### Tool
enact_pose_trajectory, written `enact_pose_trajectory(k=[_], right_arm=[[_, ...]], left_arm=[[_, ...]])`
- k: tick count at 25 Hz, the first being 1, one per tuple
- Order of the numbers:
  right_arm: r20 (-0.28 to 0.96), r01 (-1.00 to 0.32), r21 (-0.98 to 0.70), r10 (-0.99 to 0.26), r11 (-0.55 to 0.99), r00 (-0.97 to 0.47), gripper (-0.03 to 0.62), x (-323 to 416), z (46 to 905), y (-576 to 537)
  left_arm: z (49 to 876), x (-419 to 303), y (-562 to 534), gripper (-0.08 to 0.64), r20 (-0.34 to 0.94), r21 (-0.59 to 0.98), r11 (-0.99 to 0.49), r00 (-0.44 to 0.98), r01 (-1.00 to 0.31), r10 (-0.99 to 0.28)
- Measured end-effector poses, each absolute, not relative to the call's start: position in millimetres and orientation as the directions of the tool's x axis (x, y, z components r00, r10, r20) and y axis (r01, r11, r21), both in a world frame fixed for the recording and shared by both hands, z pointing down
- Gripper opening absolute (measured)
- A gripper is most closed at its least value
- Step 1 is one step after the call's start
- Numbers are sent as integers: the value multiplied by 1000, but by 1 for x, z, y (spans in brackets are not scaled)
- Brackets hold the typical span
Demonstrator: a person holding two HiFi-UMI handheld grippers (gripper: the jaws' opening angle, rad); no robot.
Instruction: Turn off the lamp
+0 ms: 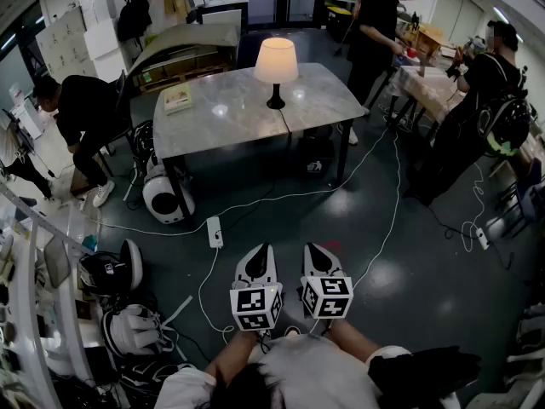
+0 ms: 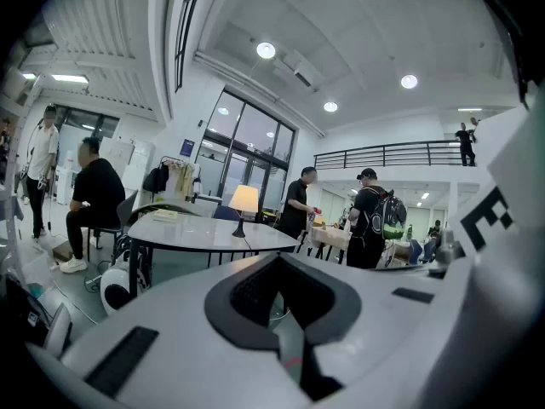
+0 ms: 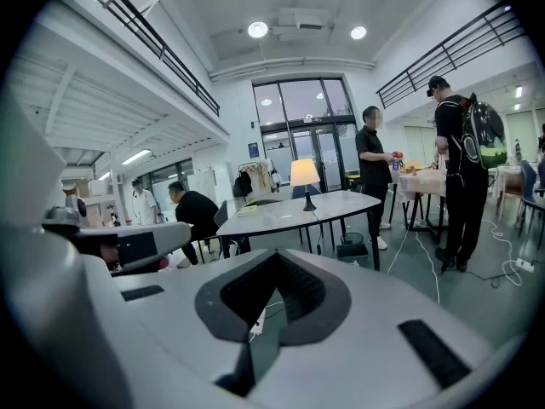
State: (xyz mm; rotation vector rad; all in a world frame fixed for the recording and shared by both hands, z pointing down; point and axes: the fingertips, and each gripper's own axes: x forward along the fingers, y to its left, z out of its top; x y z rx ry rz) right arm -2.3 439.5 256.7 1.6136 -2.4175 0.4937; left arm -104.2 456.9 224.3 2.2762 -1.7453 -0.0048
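The lamp (image 1: 276,71) has a cream shade and a black stem, is lit, and stands near the middle of a grey marble table (image 1: 230,113) across the room. The same lamp (image 2: 244,203) shows small in the left gripper view, and the lamp (image 3: 304,177) shows small in the right gripper view. My left gripper (image 1: 259,250) and right gripper (image 1: 316,249) are held side by side low in the head view, well short of the table. Both point toward it. The left gripper (image 2: 281,267) has its jaws together with nothing in them. The right gripper (image 3: 274,262) looks the same.
A white cable runs from the table over the dark floor to a power strip (image 1: 215,231). A person (image 1: 85,113) sits left of the table, and two people (image 1: 375,32) (image 1: 477,100) stand at the right. A white round machine (image 1: 162,196) sits by the table leg. Gear is piled at the left (image 1: 111,271).
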Motion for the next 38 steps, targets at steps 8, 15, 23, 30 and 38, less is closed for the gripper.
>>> enact_pose_trajectory(k=[8, 15, 23, 30, 38], right_arm=[[330, -923, -155, -862, 352, -384, -2, -10, 255, 440], [327, -929, -167, -870, 332, -369, -1, -15, 252, 442], [331, -938, -161, -878, 307, -345, 0, -33, 250, 434], [342, -946, -151, -883, 288, -323, 0, -43, 258, 429], [359, -955, -155, -886, 254, -294, -2, -46, 262, 421]], left_arm=[[222, -114, 455, 6, 147, 214, -237, 271, -948, -951], [222, -126, 455, 6, 144, 219, -243, 277, -945, -950], [226, -151, 447, 6, 152, 206, -264, 298, -942, -943], [244, -171, 444, 6, 180, 230, -270, 314, -935, -932], [254, -178, 430, 6, 201, 227, -281, 327, -932, -923]])
